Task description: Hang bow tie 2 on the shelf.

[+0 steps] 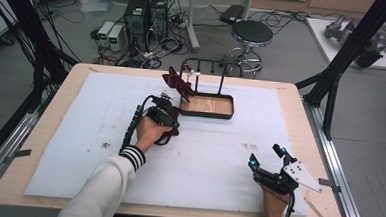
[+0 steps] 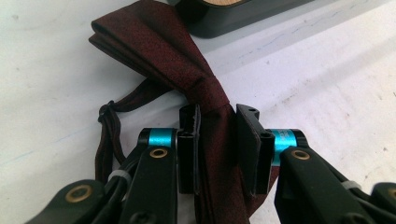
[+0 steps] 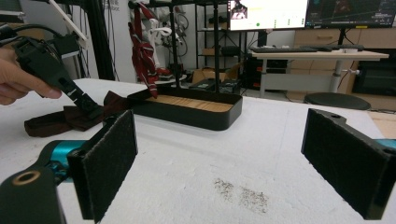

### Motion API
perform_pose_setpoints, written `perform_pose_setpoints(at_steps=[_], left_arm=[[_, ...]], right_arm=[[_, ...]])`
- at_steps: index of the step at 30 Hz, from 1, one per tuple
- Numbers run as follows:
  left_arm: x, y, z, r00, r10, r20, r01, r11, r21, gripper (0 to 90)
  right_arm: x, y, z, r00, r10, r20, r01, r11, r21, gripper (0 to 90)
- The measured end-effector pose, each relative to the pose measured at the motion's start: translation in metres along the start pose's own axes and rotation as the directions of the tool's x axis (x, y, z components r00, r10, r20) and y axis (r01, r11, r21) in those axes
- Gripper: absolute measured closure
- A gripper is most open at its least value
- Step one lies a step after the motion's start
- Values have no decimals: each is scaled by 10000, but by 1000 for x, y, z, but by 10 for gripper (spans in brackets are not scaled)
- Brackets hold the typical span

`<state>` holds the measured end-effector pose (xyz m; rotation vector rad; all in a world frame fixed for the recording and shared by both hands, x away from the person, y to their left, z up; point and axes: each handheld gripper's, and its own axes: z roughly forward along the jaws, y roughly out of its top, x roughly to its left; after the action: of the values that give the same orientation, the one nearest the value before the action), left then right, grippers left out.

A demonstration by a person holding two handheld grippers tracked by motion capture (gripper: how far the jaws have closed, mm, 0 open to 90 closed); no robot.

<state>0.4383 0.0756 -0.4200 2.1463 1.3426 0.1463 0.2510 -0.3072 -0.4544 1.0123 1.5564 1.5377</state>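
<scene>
My left tongs (image 2: 217,144) had closed on the dark red bow tie (image 2: 163,51), pads pressing its far wing just past the knot. The tie lay flat on the white mat (image 1: 79,132) covering the bench, just beside the black wooden-bottomed tray (image 1: 207,107), where a second red tie (image 1: 178,82) hung on the rack. My right tongs (image 1: 267,157) stood wide and empty, well apart, near the bench's front edge.

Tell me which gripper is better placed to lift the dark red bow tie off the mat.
Left. The left gripper already has its jaws closed on the bow tie beside the tray. The right gripper rests open near the table's front edge, far from it.
</scene>
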Motion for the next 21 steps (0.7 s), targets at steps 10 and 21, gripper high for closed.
perform_pose_setpoints(at_steps=[10,21], left_arm=[[1,-3,-7,9996,242,-153,-248,9989,-387,749],[2,-3,-25,9985,545,-96,-552,9934,-1003,761]], right_arm=[[0,0,0,10000,15,-15,-15,10000,9,97],[0,0,0,10000,-2,-7,2,10000,-3,97]])
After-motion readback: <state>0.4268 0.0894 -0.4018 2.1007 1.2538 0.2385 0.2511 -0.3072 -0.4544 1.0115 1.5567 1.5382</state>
